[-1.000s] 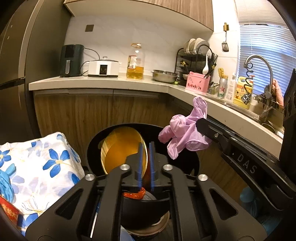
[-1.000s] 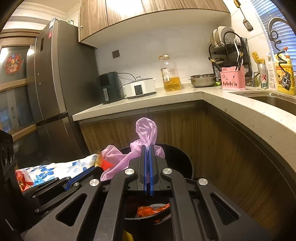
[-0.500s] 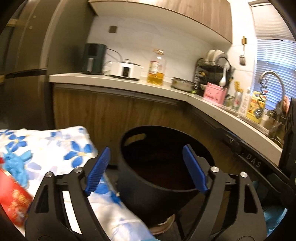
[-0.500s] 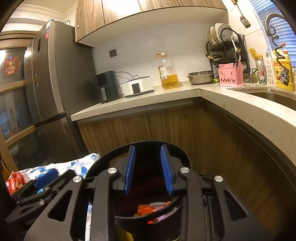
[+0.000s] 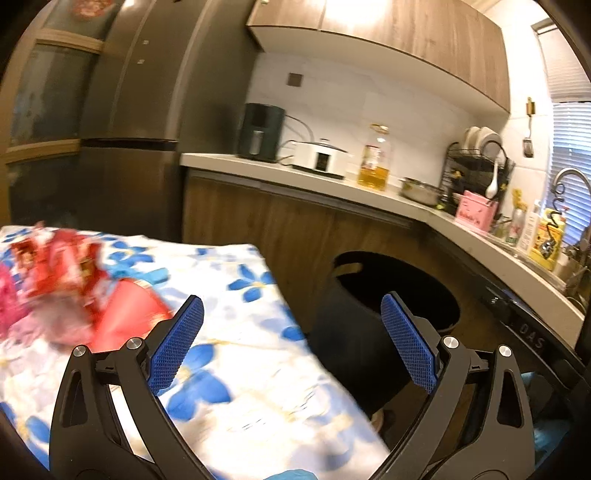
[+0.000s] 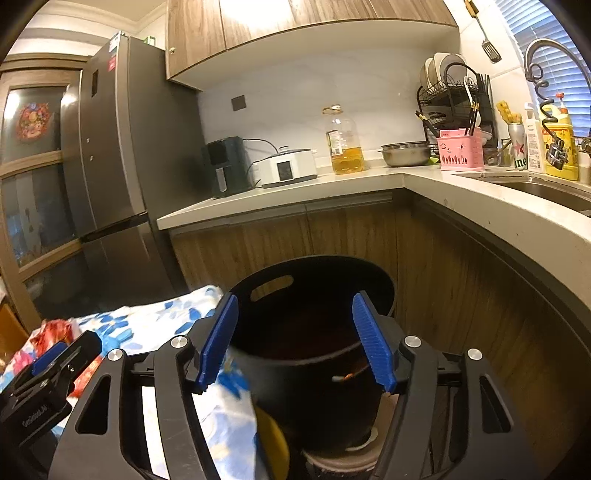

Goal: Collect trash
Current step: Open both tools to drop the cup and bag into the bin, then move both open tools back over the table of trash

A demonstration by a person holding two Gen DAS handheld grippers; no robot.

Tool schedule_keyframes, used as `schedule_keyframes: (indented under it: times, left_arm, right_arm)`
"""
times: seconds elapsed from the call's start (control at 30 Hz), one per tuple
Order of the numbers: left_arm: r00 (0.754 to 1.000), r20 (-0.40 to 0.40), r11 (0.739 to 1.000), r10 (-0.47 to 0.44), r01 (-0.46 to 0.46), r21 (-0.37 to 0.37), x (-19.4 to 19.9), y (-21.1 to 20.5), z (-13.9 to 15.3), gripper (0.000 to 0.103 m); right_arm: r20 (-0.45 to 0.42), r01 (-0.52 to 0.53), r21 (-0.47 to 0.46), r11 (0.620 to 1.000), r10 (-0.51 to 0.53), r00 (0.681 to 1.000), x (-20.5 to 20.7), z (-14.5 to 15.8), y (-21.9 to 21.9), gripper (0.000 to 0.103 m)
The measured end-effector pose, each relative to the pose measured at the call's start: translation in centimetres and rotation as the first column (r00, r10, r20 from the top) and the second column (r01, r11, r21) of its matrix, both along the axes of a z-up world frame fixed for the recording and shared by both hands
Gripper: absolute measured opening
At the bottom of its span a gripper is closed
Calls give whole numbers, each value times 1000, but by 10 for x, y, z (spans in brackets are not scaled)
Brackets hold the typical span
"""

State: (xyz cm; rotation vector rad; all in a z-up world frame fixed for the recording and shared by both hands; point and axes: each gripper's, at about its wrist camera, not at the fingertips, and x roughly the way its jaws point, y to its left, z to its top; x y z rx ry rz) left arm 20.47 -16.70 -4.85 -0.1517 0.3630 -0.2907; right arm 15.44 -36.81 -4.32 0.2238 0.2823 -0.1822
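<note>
- Mostly, the black bin's (image 6: 310,332) contents are lost in shadow; the red wrappers (image 5: 74,280) are blurred.
- The right gripper (image 6: 295,343) is spread wide above the bin, holding nothing.
- The left gripper (image 5: 291,343) is spread wide, empty; wrappers lie far left on the floral cloth (image 5: 236,332).

left claw (image 5: 291,341) and right claw (image 6: 297,341), black frames, blue textured pads, silver screws

Tall dark steel fridge (image 6: 110,155) at left. Pale stone countertop (image 6: 295,192) carries black air fryer (image 6: 223,166), white rice cooker (image 6: 288,168), clear oil bottle (image 6: 345,142), steel bowl (image 6: 405,153), pink slotted caddy (image 6: 461,149) — black dish rack (image 6: 456,96) behind. Wooden cabinets (image 6: 295,26) overhead; white cloth with blue flowers (image 5: 236,332) covers table.
</note>
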Motion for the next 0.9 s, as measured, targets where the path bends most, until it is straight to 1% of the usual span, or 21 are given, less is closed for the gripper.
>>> schedule_keyframes:
  times: [0.17, 0.3, 0.43, 0.53, 0.6, 0.7, 0.83, 0.9]
  left_arm:
    - [995, 19, 995, 95, -96, 35, -27, 34, -3, 95]
    - [988, 21, 988, 156, -156, 15, -43, 64, -3, 95]
    - [973, 34, 973, 230, -231, 12, -58, 96, -2, 95]
    - [960, 34, 960, 279, -279, 6, -67, 118, -2, 95]
    - [951, 31, 951, 308, -308, -8, -73, 135, -2, 95]
    - [938, 27, 938, 347, -346, -25, -79, 158, -3, 95]
    - [925, 17, 925, 379, -379, -33, -85, 181, -6, 95]
    - [922, 11, 921, 388, -387, -40, -86, 191, -7, 95]
  right_arm:
    - [-8, -29, 3, 1000, 29, 1000, -12, -4, 23, 64]
    - [-26, -75, 7, 997, 75, 997, -15, -9, 48, 65]
    - [-49, -134, 13, 991, 134, 990, -13, -17, 79, 65]
    - [-70, -192, 11, 981, 193, 979, -7, -24, 108, 65]
    - [-79, -231, 5, 973, 230, 970, -4, -29, 128, 71]
    - [-105, -287, -8, 958, 284, 953, 6, -35, 158, 72]
    - [-121, -332, -20, 943, 327, 937, 20, -39, 188, 73]
    - [-129, -344, -10, 939, 340, 932, 32, -38, 200, 74]
